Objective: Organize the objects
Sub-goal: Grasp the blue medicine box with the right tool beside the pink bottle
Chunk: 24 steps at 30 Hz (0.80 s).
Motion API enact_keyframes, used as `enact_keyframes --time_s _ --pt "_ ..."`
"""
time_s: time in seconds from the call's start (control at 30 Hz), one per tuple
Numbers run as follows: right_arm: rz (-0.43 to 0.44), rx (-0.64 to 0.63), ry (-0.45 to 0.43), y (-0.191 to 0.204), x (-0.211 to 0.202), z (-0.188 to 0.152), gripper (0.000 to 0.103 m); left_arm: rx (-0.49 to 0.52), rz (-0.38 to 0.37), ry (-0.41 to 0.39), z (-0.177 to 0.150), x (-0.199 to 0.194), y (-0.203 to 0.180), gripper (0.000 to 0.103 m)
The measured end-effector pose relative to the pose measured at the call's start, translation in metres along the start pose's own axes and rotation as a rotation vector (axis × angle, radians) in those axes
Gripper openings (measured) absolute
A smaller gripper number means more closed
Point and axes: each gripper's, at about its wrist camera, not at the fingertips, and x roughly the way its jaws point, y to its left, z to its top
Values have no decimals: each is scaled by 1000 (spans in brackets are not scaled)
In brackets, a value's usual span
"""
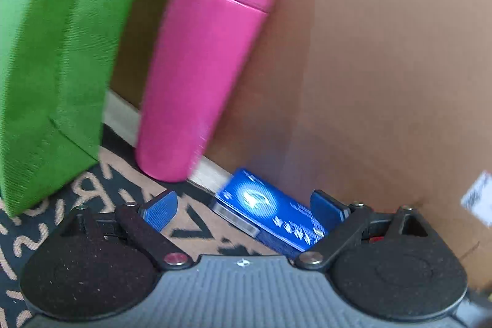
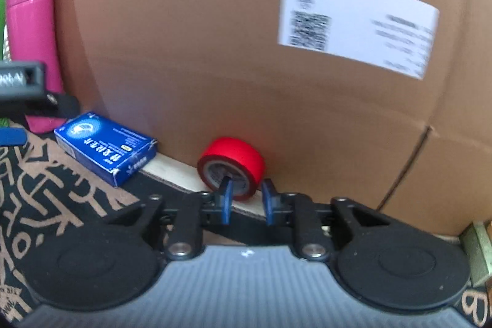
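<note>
A pink bottle (image 1: 203, 66) with a purple strap stands against a cardboard box (image 1: 384, 66); it also shows in the right wrist view (image 2: 30, 29). A blue box (image 1: 270, 214) lies flat at the cardboard's foot, between the fingers of my open left gripper (image 1: 244, 211), not gripped; it also shows in the right wrist view (image 2: 106, 148). A red tape roll (image 2: 232, 166) stands on edge against the cardboard box (image 2: 215, 51). My right gripper (image 2: 246, 194) has one finger inside the roll's core and one outside, closed on its wall.
A green fabric bag (image 1: 52, 51) stands at the left of the bottle. The surface is a black mat with tan letters (image 1: 190, 232). A white shipping label (image 2: 356, 20) is on the cardboard. The left gripper shows at the left edge (image 2: 27, 88).
</note>
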Motion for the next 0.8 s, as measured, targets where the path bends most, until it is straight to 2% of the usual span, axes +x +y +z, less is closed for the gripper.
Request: enact_keyframes --time_s 0.1,0.2,0.27,0.3,0.37,0.53,0.6,0.67,0.8 --pt "21 19 -22 -11 -14 -6 17 -72 -3 8 -1 4 9 97" --pt "41 3 -42 -16 -27 -13 17 -140 -50 41 -8 15 14 97" --pt "56 0 -49 -17 -32 -16 17 -110 -32 17 -9 16 10 97" --pt "69 1 -54 -15 -35 -16 20 -90 -16 12 -9 16 8 97" --pt "145 2 -36 -11 -36 -14 51 -81 0 -1 -10 14 7 97" --pt "229 -103 -27 22 -36 -17 53 -123 0 -18 -11 14 15 97" --pt "280 -146 -11 35 -30 -14 57 -93 -11 -18 -14 16 11 98" --pt "319 -201 12 47 -21 -10 66 -22 -18 -12 -18 19 2 98" --pt "325 -287 -13 61 -12 1 70 121 -52 17 -27 23 -18 98"
